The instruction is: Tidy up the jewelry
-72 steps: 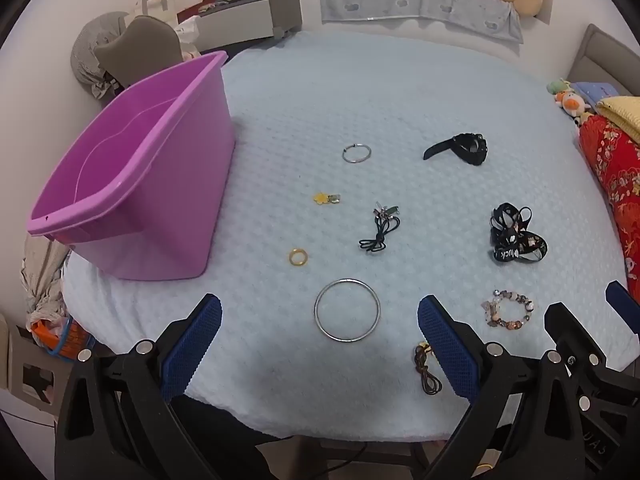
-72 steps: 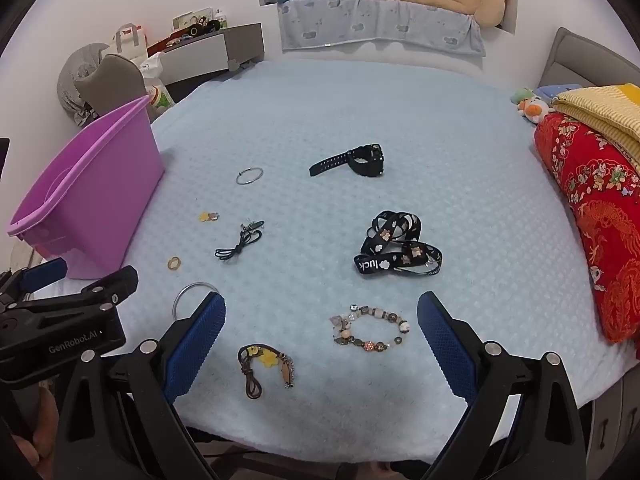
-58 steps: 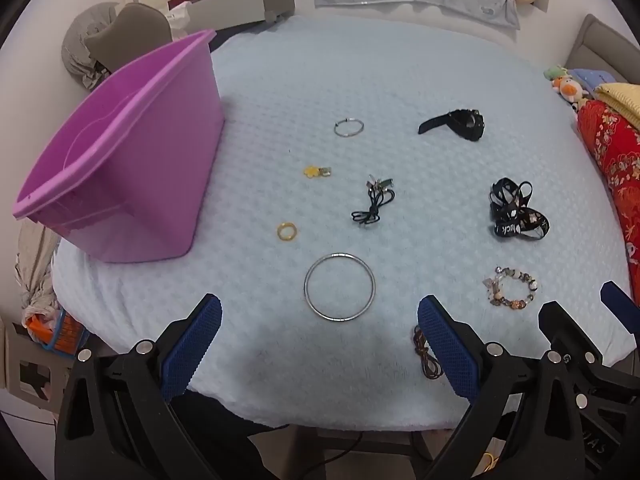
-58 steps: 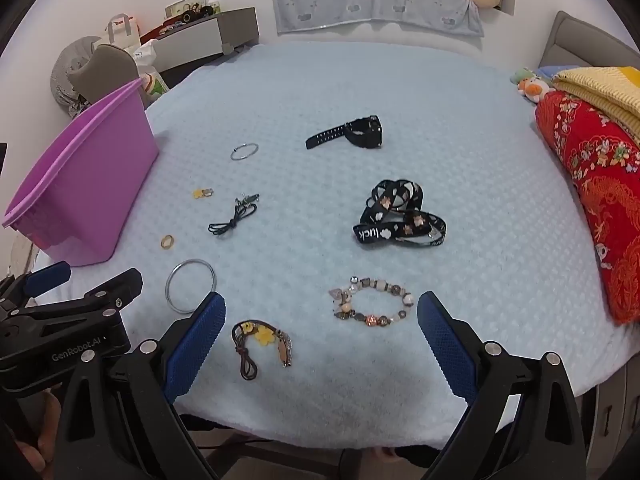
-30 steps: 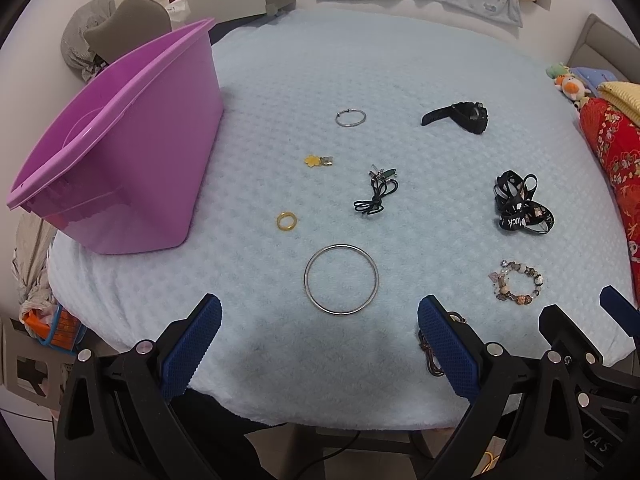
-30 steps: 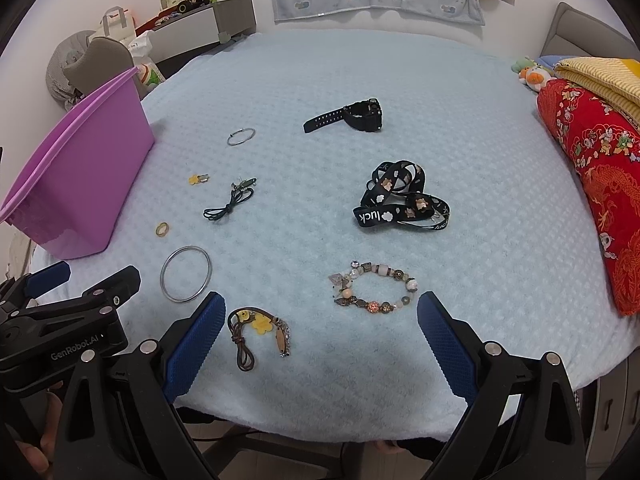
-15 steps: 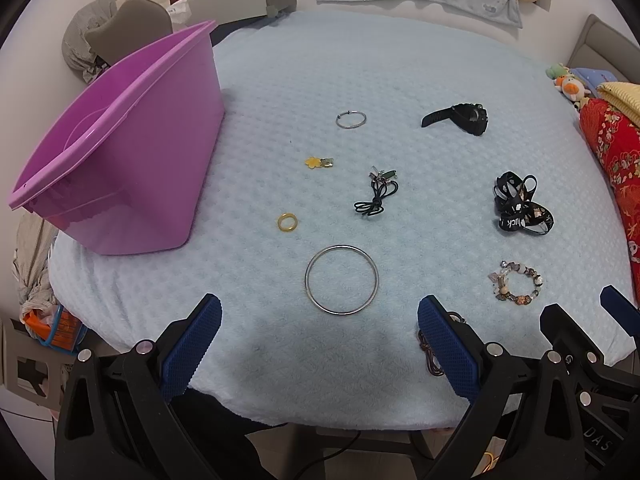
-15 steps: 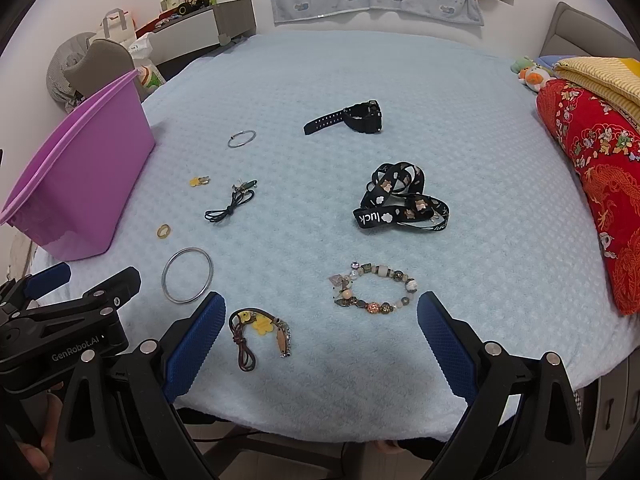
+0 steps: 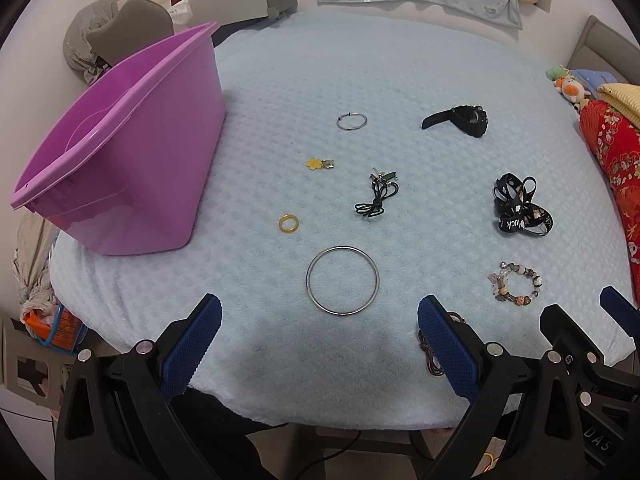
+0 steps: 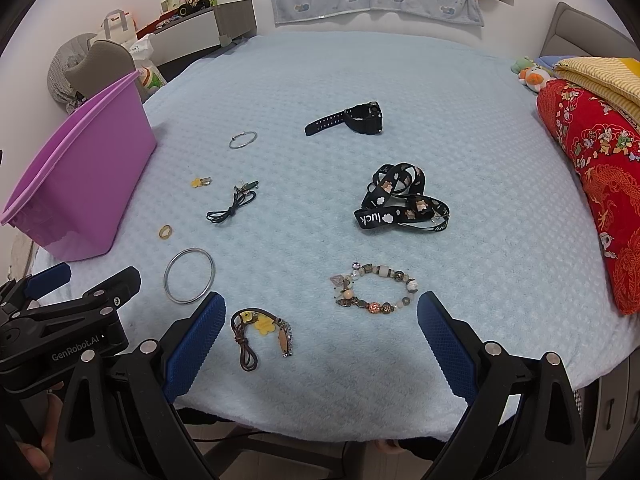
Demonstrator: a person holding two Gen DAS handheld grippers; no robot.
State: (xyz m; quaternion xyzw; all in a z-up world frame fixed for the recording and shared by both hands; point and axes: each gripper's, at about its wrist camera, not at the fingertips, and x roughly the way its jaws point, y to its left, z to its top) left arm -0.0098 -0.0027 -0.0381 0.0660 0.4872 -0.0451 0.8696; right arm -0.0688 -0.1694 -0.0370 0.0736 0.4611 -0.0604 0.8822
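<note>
Jewelry lies scattered on a light blue blanket (image 9: 420,60). A large silver bangle (image 9: 342,285) sits just ahead of my open left gripper (image 9: 320,344). Beyond it lie a yellow ring (image 9: 288,223), a black cord (image 9: 376,196), a yellow flower charm (image 9: 319,163), a small silver ring (image 9: 351,121) and a black watch (image 9: 460,119). In front of my open right gripper (image 10: 318,332) are a beaded bracelet (image 10: 374,289) and a brown cord bracelet (image 10: 262,330). A black lanyard (image 10: 402,204) lies farther out. A purple bin (image 9: 116,152) stands empty at the left.
Folded red fabric (image 10: 596,192) with a yellow cloth on top lines the right side. Small plush toys (image 10: 530,74) sit at the far right. A grey cabinet (image 10: 208,30) and bags stand behind the bin. The blanket's front edge (image 10: 320,420) runs below both grippers.
Both views rose and tilted down slightly over the blanket, then held steady. Nothing on the blanket has moved and both grippers stay open.
</note>
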